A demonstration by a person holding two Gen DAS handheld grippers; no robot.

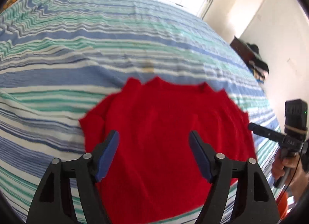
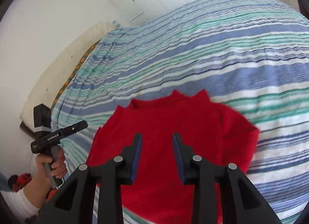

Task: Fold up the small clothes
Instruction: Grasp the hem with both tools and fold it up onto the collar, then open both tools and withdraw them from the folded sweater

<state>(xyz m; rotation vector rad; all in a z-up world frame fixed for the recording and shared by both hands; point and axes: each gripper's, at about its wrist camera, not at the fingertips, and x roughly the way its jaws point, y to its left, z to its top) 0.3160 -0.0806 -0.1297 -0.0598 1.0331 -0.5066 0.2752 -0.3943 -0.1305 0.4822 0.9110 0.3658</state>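
there, red knit top [image 1: 170,127] flat on striped bedspread [image 1: 96,50], both grippers [image 1: 154,146] [image 2: 157,146] spread, empty

At about eight o'clock in my right wrist view, my left gripper [image 2: 82,125] bore small white lettering along its black body, too blurred to read with certainty. I found nothing else legible.

Each hand-held gripper [image 1: 154,138] is black with blue pads [image 1: 108,156]; silver pivot pins; white sleeve [image 2: 21,198].
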